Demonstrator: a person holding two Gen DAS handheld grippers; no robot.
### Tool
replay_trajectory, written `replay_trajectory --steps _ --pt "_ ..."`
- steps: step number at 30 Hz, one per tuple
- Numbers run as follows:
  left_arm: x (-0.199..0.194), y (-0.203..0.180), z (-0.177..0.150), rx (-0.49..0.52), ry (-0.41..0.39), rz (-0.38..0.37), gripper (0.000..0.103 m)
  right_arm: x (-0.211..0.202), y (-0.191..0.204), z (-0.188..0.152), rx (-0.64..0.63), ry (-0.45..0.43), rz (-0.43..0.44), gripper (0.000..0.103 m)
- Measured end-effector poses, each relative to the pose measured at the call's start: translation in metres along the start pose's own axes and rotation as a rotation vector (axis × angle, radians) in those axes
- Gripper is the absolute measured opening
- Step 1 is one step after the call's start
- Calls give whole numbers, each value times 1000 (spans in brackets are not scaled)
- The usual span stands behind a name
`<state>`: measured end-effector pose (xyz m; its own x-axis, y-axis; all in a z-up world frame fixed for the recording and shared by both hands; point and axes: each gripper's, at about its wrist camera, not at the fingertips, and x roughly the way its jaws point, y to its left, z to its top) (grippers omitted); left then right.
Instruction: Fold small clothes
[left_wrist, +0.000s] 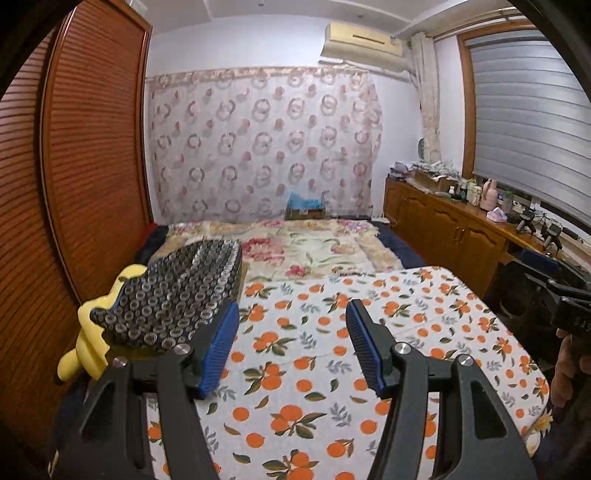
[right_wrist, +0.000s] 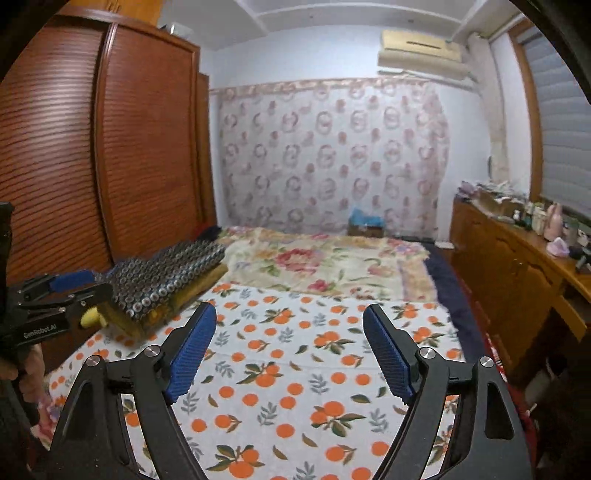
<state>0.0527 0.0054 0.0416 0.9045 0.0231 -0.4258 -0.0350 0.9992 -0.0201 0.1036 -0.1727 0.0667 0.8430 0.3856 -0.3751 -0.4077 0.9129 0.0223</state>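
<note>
A folded dark garment with a pale ring pattern (left_wrist: 177, 291) lies on top of a stack at the table's far left corner, over a yellow piece (left_wrist: 88, 343). It also shows in the right wrist view (right_wrist: 166, 277), resting on an ochre folded piece (right_wrist: 177, 299). My left gripper (left_wrist: 291, 332) is open and empty, above the orange-print tablecloth (left_wrist: 314, 387), just right of the stack. My right gripper (right_wrist: 290, 343) is open and empty over the cloth (right_wrist: 295, 387). The left gripper appears at the left edge of the right wrist view (right_wrist: 55, 295), next to the stack.
A bed with a floral blanket (left_wrist: 306, 247) lies beyond the table. A brown louvred wardrobe (left_wrist: 74, 166) stands on the left. A wooden cabinet with bottles and clutter (left_wrist: 454, 218) runs along the right under the window. A small box (left_wrist: 304, 210) sits by the curtain.
</note>
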Motion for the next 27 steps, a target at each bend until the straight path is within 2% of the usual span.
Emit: replay_trajectory --steps 10,27 --pt "-10 -5 7 7 -28 -4 60 -17 -20 4 43 -29 -67 84" --pt "-12 -6 9 5 -23 -1 60 -18 -26 2 40 -30 -85 84"
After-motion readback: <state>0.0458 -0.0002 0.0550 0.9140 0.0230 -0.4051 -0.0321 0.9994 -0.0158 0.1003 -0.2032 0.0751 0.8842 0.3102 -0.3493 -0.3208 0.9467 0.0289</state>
